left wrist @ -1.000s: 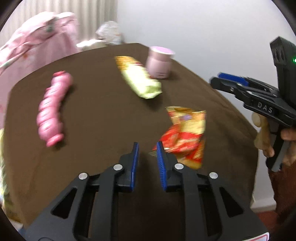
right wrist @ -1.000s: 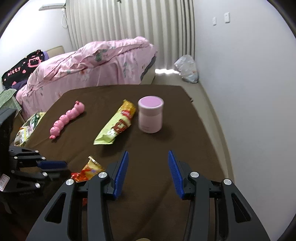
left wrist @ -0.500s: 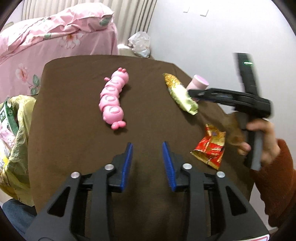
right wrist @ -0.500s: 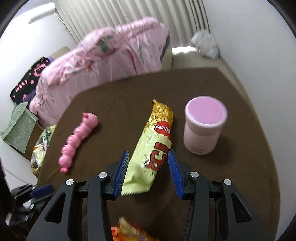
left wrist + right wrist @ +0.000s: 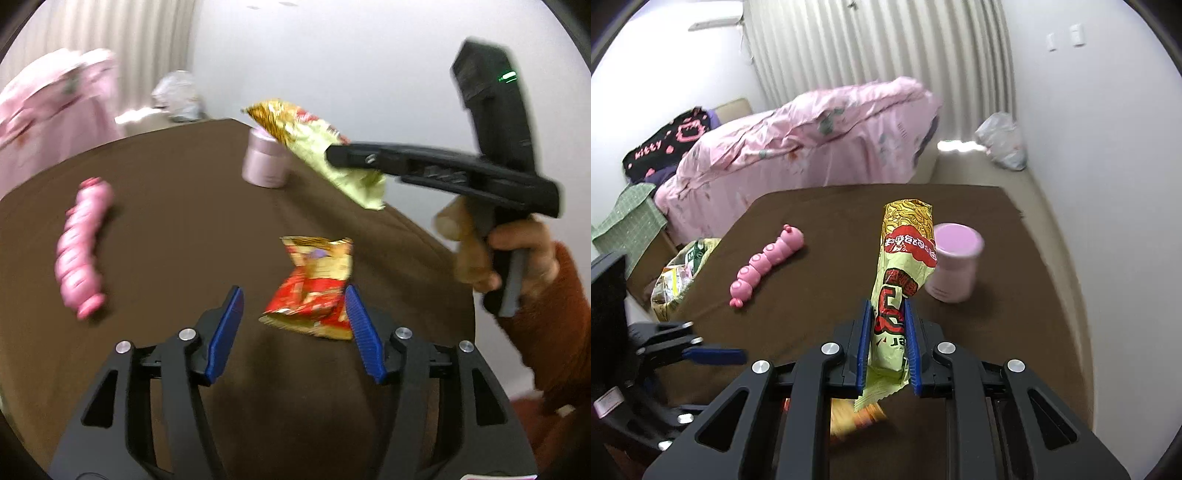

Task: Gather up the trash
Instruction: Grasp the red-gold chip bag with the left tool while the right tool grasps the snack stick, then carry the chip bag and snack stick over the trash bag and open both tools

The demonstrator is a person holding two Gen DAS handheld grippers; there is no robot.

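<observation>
A bedroom with white walls and a pleated curtain is holding a low table (image 5: 1015, 369) under a brown cloth, with a bed in pink bedding (image 5: 812, 140) lying behind it. The right gripper (image 5: 886, 325) is closing its narrow jaws on the lower end of a long green snack wrapper (image 5: 905, 258), and the wrapper is standing up from the blue pads, lifted clear of the cloth. The left gripper (image 5: 293, 306) is opening, its jaws spreading wide around a crumpled red and gold wrapper (image 5: 314, 284) that is lying on the cloth; the right pad (image 5: 364, 332) is sitting just beside the wrapper's edge, the other well apart. A pink cup (image 5: 955, 266) is standing beside the lifted wrapper, and a pink caterpillar toy (image 5: 764, 264) is lying to the left. A bag of rubbish (image 5: 677, 273) is sitting off the table's left edge.
</observation>
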